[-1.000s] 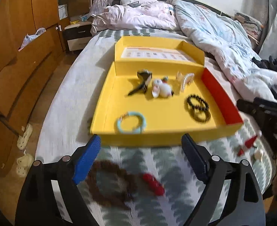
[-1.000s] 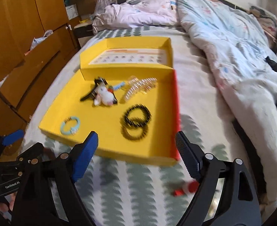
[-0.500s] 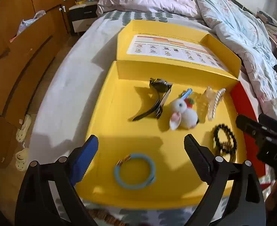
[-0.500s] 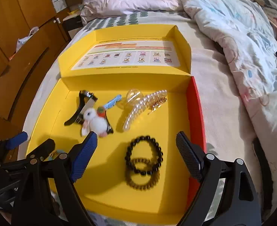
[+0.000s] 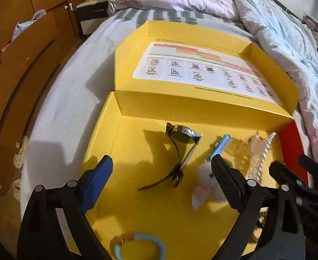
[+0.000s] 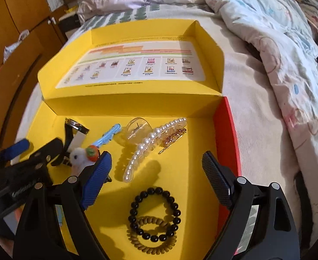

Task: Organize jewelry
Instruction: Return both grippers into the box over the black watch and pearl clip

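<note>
An open yellow box (image 5: 137,205) (image 6: 191,151) lies on the bed. My left gripper (image 5: 161,177) is open and empty above the box floor, with the black watch (image 5: 181,145) between its fingers and a light-blue bracelet (image 5: 139,247) below. A white fluffy clip (image 5: 206,186) (image 6: 81,158) sits by its right finger. My right gripper (image 6: 156,177) is open and empty over the pearl hair clip (image 6: 150,145). A black bead bracelet (image 6: 154,214) and a brown one (image 6: 152,238) lie just below it. A blue clip (image 6: 109,134) lies near the watch (image 6: 74,132).
The box lid (image 5: 202,71) with a printed sheet lies flat behind. A red side wall (image 6: 226,138) bounds the box on the right. A crumpled duvet (image 6: 267,32) fills the right of the bed. Wooden wardrobes (image 5: 18,43) and a nightstand (image 5: 89,15) stand left.
Both grippers have moved forward from the bed's front edge to over the box interior. The loose items on the bedspread have dropped out of view. Both stay open.
</note>
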`<state>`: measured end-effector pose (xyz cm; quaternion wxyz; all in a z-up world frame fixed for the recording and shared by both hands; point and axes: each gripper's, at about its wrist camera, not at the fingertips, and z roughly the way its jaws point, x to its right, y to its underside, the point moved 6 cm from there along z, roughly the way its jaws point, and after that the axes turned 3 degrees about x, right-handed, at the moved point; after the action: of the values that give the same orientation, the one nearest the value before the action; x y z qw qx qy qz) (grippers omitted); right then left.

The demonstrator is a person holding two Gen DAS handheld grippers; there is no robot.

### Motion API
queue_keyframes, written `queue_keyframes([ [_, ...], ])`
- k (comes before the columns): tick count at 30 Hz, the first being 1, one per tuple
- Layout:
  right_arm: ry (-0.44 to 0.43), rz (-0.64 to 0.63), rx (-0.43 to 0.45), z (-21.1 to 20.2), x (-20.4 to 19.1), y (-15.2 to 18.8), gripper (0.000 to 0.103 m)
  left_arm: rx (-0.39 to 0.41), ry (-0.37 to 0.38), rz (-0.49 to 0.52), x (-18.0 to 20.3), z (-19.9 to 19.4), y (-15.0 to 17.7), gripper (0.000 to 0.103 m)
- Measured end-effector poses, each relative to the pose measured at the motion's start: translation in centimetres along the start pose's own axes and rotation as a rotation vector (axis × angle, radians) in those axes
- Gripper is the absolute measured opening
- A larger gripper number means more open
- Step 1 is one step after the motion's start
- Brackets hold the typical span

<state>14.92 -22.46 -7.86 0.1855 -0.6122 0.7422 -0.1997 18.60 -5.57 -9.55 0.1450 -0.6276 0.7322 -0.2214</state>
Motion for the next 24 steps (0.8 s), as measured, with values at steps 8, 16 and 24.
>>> queue_keyframes([
  [8, 0.044, -0.014, -0.025, 2.3, -0.4, -0.9, 0.086, -0.044, -0.021, 0.010, 0.5, 2.6, -0.9, 0.091],
  [16, 0.092, -0.039, -0.033, 4.0, -1.0, -1.5, 0.086, -0.074, -0.041, -0.002, -0.4, 4.4, -0.8, 0.091],
  [24, 0.100, -0.034, -0.068, 6.4, -0.4, -1.1, 0.086, -0.071, -0.090, 0.048, -0.1, 5.3, -0.6, 0.091],
])
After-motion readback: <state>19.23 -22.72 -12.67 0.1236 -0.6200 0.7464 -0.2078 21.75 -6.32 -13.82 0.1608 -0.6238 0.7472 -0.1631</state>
